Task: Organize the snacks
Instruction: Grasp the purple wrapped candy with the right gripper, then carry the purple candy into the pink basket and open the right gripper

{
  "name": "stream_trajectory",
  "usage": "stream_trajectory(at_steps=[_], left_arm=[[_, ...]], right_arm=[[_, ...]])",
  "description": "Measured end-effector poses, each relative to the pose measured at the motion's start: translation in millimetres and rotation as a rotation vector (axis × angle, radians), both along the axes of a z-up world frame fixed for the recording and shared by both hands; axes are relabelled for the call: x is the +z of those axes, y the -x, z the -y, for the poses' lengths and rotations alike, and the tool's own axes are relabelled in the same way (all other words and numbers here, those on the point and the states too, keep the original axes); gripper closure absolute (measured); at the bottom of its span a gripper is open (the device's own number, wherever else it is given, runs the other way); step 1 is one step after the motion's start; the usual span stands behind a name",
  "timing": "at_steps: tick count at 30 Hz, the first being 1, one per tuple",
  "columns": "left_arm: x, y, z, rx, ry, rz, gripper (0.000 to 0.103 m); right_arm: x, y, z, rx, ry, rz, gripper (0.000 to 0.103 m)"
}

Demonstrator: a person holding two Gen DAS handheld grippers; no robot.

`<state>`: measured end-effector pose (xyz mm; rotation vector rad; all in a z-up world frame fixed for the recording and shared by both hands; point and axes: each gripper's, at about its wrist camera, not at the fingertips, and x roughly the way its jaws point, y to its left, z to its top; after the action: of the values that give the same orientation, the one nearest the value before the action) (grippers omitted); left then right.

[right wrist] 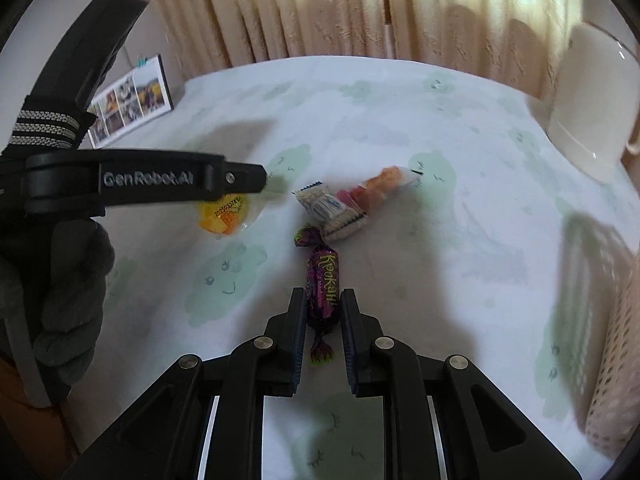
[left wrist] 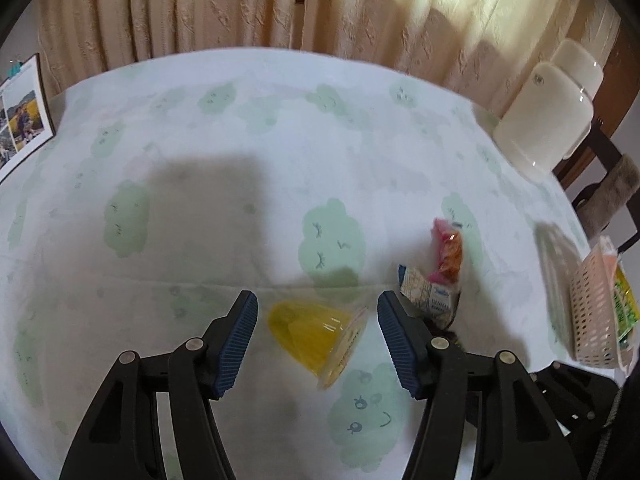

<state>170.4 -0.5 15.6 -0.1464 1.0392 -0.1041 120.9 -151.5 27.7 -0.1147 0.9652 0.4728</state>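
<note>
A yellow jelly cup (left wrist: 316,336) lies on its side on the white cloth with green clouds (left wrist: 200,220). My left gripper (left wrist: 317,300) stands open astride it, with gaps between both blue pads and the cup. The right wrist view shows the same cup (right wrist: 226,216) under a left finger (right wrist: 240,178). My right gripper (right wrist: 322,296) is shut on a purple wrapped candy (right wrist: 322,276), whose twisted end sticks out below the pads. Beyond it lie a white-and-blue wrapped sweet (right wrist: 332,210) and a pink-and-orange packet (right wrist: 376,188).
A pink perforated basket (left wrist: 592,312) holding packets stands at the table's right edge. Two white jars (left wrist: 548,120) sit at the back right, a photo frame (left wrist: 24,112) at the back left. A gloved hand (right wrist: 68,304) holds the left gripper. Curtains hang behind.
</note>
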Motion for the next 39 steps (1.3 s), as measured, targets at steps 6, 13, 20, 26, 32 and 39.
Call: stream_trajectory(at_steps=[6,13,20,26,32,39], left_arm=[[-4.8,-0.5,4.2,-0.010,-0.045,0.010,0.055],[15.2,6.8,-0.4,0.003,-0.015,0.074,0.055],[37.4,15.4,-1.1,0.007,-0.005,0.132,0.055],[39.2,14.7,-2.6,0.027,0.004,0.132,0.055],[42.5,17.8,-0.6,0.032,0.013,0.143,0.055],[47.5,22.8,7.5,0.009,0.017,0.161,0.055]], right_arm=[[-1.3,-3.2,3.7,-0.009,-0.057,-0.022,0.078],[1.3,-5.4,1.9,-0.017,-0.069,-0.010,0.059],[-3.2,-0.8,-21.2,-0.011,0.090,0.061,0.069],[-2.2,1.2,-6.4,-0.045,0.018,0.046,0.087],[17.2,11.0,20.1,-0.084,-0.097,0.072,0.087],[42.8,24.5,37.2,-0.138,-0.134,0.130,0.087]])
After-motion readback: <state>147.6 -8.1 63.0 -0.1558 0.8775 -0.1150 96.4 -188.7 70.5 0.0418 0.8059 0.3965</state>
